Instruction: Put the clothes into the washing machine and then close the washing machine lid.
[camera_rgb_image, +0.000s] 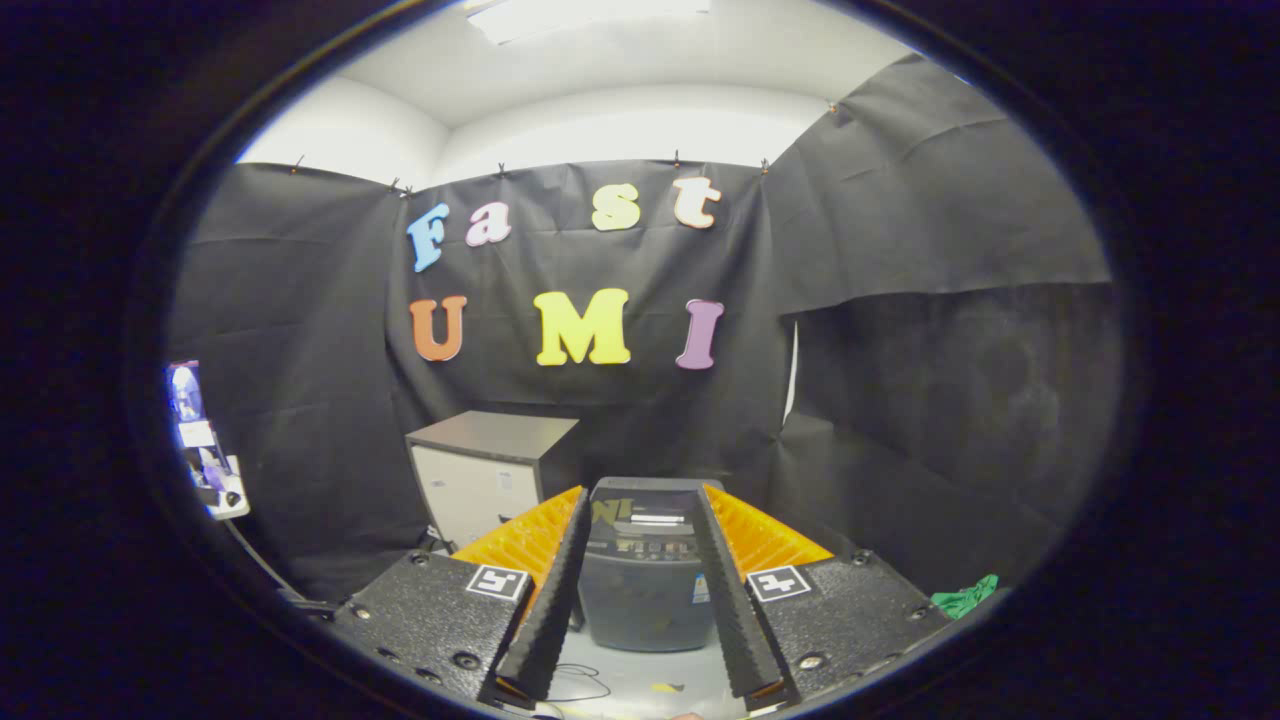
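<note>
A small dark washing machine (640, 570) stands on the pale floor straight ahead, framed between my two fingers, with its control panel facing me and its lid seemingly raised at the back. My gripper (640, 495) is open and holds nothing; its fingertips (575, 500) reach level with the machine's top but stay well short of it. A bit of green cloth (965, 597) lies low to the right, beyond the right finger's base.
A grey-topped white cabinet (490, 475) stands left of the machine against the black cloth wall. A screen on a stand (200, 440) sits far left. A thin cable (575, 680) lies on the floor before the machine.
</note>
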